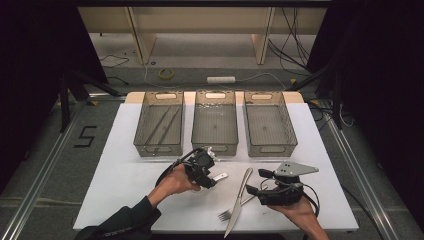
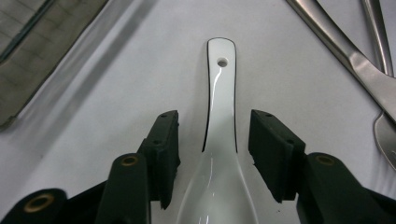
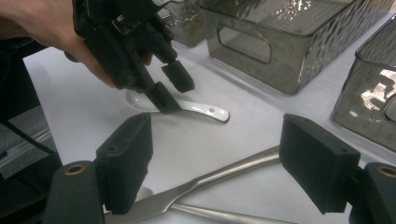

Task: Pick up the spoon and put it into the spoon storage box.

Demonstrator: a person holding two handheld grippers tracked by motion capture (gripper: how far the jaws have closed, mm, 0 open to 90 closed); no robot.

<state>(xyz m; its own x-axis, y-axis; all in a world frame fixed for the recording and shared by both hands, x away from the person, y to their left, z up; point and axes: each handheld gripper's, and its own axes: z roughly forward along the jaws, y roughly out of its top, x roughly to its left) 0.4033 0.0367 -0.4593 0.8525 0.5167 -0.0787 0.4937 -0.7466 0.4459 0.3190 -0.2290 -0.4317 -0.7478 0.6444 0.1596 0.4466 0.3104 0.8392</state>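
Three bins (image 1: 215, 122) wait beyond the spoon (image 2: 219, 140), the left one already holding long utensils. Left gripper (image 2: 214, 140) straddles the spoon's handle, jaws half-closed, pads not yet touching. Right gripper (image 3: 233, 163) hovers wide over knife (image 1: 239, 200) and fork (image 1: 226, 214), both unsorted.

Both grippers are being seen as chunky black plastic builds. The left gripper (image 2: 212, 154) is showing blocky black pads (image 2: 275, 151) with small screw holes, plus brass-coloured rivets at the jaw pivots. A black cable (image 1: 172, 166) is looping off its body. The right gripper (image 3: 217, 161) is being topped by a grey three-cornered plate (image 1: 294, 169), dotted with tiny holes. A dark sleeve (image 1: 127, 220) is being worn on the left arm.
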